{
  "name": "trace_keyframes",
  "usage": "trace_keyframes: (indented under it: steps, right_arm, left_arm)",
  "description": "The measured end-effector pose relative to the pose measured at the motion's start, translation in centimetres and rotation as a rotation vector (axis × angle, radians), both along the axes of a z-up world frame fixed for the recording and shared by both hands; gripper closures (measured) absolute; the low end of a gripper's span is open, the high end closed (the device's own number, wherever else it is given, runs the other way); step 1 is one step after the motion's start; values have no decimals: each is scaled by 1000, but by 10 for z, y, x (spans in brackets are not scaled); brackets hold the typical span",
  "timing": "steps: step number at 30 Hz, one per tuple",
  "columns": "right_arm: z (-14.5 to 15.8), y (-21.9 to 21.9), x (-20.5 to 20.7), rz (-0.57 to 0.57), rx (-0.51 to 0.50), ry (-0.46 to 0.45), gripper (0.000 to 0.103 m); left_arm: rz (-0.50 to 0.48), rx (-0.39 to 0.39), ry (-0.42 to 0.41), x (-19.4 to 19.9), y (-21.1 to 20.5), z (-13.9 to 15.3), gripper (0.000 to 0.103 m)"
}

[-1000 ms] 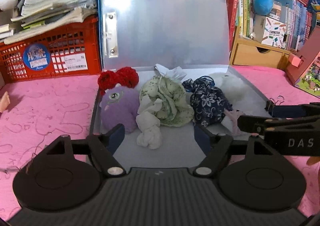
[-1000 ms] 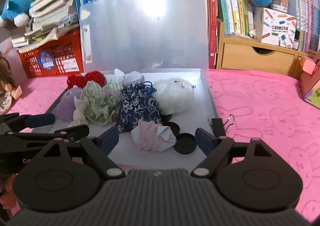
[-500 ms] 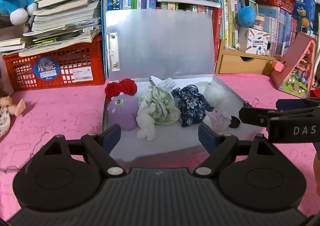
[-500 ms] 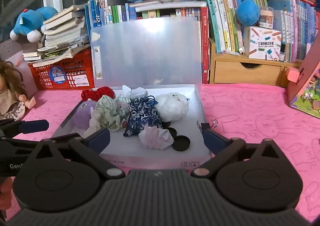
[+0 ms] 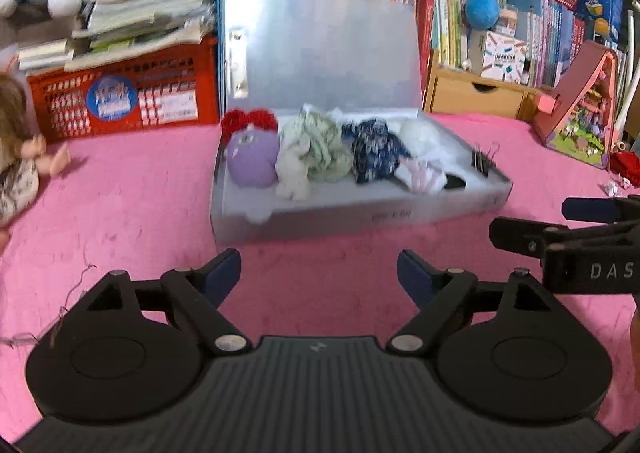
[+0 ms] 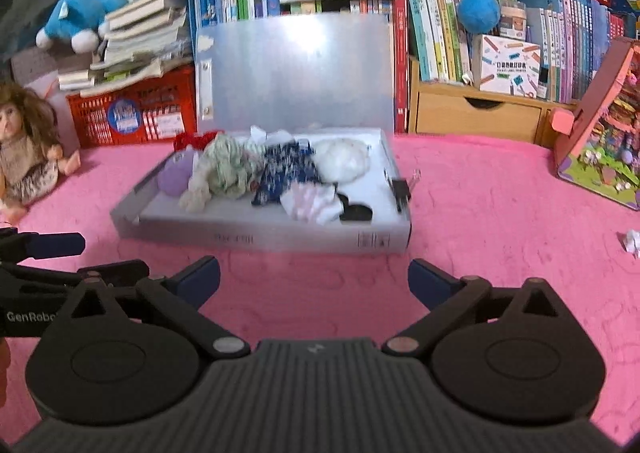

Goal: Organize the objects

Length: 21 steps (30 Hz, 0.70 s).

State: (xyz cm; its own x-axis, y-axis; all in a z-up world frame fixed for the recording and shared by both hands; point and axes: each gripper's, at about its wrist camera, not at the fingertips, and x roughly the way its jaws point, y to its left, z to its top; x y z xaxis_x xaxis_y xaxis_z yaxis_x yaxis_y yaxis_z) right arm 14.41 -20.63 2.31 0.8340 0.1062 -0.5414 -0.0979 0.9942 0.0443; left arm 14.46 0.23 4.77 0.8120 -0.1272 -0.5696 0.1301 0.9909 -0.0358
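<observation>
Toys (image 5: pixel 320 161) inside grey box (image 5: pixel 360 215); left tool (image 5: pixel 319 271), right tool (image 6: pixel 314 279) both spread, empty

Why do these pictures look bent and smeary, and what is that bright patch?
Both wrist views curve at the edges from fisheye lenses. Left wrist view: the box contents are smeared by motion blur. Right wrist view: glare whitens the box lid.

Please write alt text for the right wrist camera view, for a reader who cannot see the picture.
An open grey box, lid up, sits on a pink cloth and holds small fabric pouches and soft toys. The empty, open right gripper is in front of it, not touching it. Behind stand bookshelves, a red basket and a doll at left.
</observation>
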Motion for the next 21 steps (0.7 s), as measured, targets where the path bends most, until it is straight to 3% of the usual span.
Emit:
trace_keyframes:
  steps: [12, 21]
  right_arm:
    - [-36, 4, -13, -39, -40, 61, 0]
    - [-47, 6, -6, -60, -61, 97, 0]
  left_arm:
    - [34, 10, 52, -10, 2, -33, 15]
    - [58, 44, 59, -5, -3, -39, 2]
